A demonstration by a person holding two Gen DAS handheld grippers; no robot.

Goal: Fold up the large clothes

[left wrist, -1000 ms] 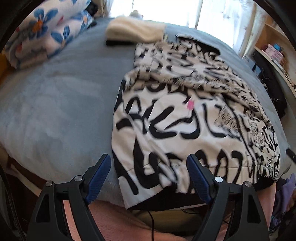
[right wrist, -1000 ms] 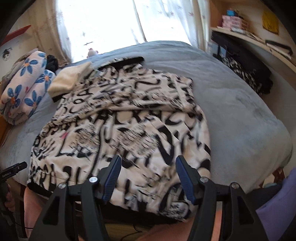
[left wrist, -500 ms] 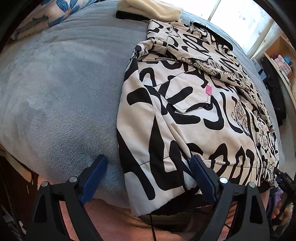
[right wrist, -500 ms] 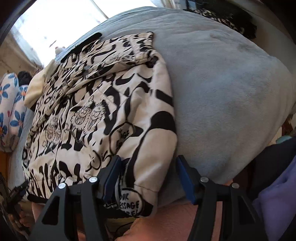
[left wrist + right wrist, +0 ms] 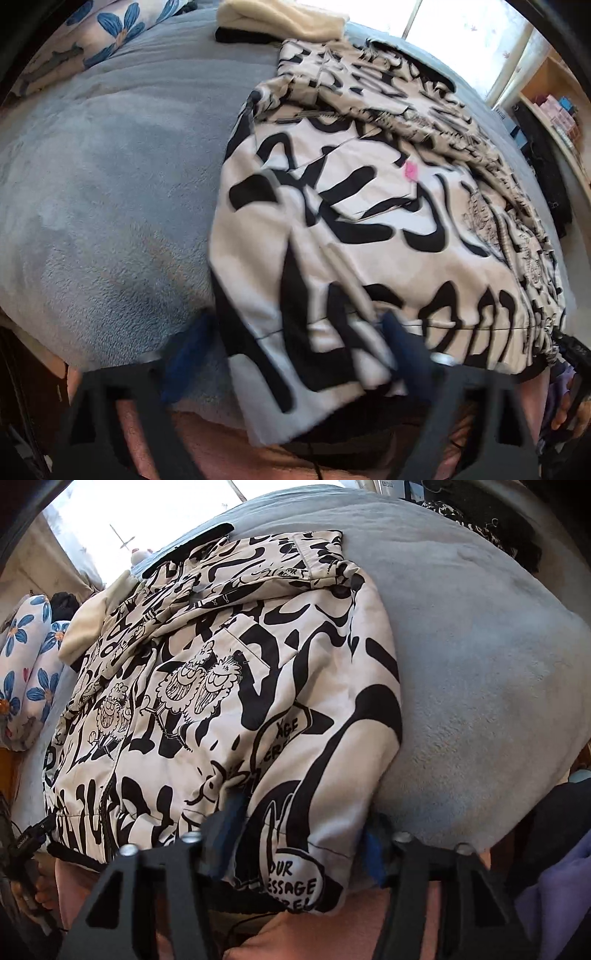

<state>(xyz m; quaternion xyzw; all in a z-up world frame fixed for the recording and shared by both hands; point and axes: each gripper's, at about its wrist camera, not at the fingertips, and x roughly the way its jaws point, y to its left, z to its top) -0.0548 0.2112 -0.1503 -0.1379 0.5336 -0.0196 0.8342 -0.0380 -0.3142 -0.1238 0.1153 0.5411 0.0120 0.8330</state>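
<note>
A large white jacket with black graffiti print (image 5: 369, 206) lies on a grey-blue bed, its hem hanging over the near edge; it also shows in the right wrist view (image 5: 229, 686). My left gripper (image 5: 291, 350) is open, its blurred blue fingers straddling the hem's left corner. My right gripper (image 5: 303, 838) is open, its fingers on either side of the hem's right corner. The cloth lies between the jaws; neither is closed on it.
The grey-blue bed cover (image 5: 110, 192) extends left of the jacket and right of it (image 5: 480, 672). A cream folded garment (image 5: 280, 18) and a blue-flowered pillow (image 5: 29, 664) lie at the far side. Shelves with dark clothes (image 5: 546, 147) stand right.
Both grippers have moved in closer to the jacket's hem corners, and the cloth now sits deeper between the open fingers. The left view is blurred by motion.
</note>
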